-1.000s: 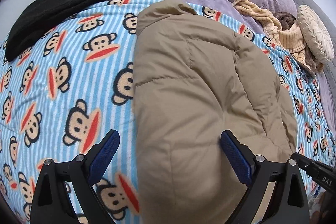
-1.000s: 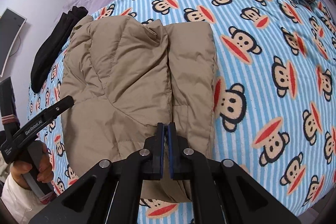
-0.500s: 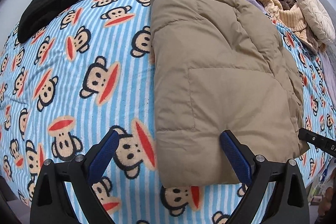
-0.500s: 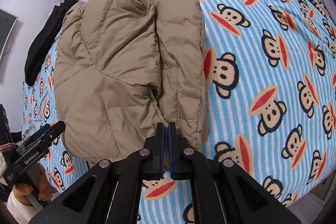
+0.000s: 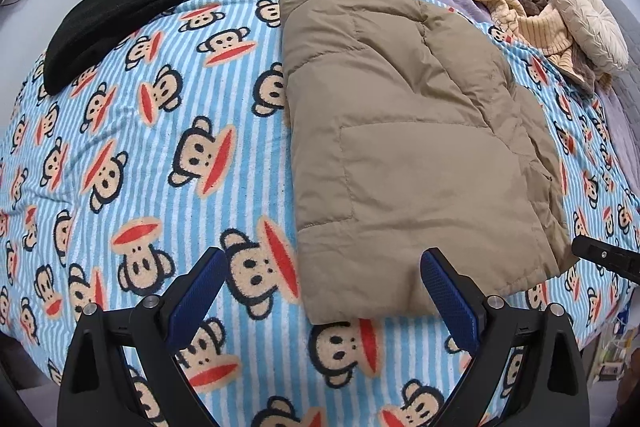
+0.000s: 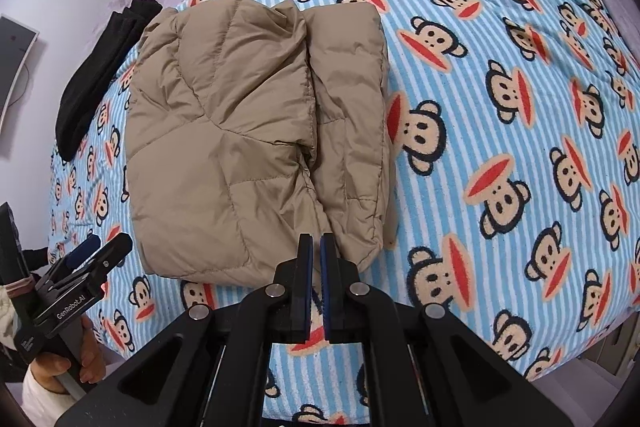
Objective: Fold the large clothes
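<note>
**Folded jacket on the bed**

The tan puffer jacket lies folded on the monkey-print blanket. The left gripper hovers at its near edge, spread wide. The right gripper is pressed together, empty. A black garment lies beyond.

My left gripper: black angular frame, blue ribbed pads on the inner finger faces, silver screws behind each pad. My right gripper: same black frame, thin blue pad edges, four silver screws behind the fingers. White "GenRobot.AI" lettering on the left unit's side; white sleeve cuff below it.
</note>
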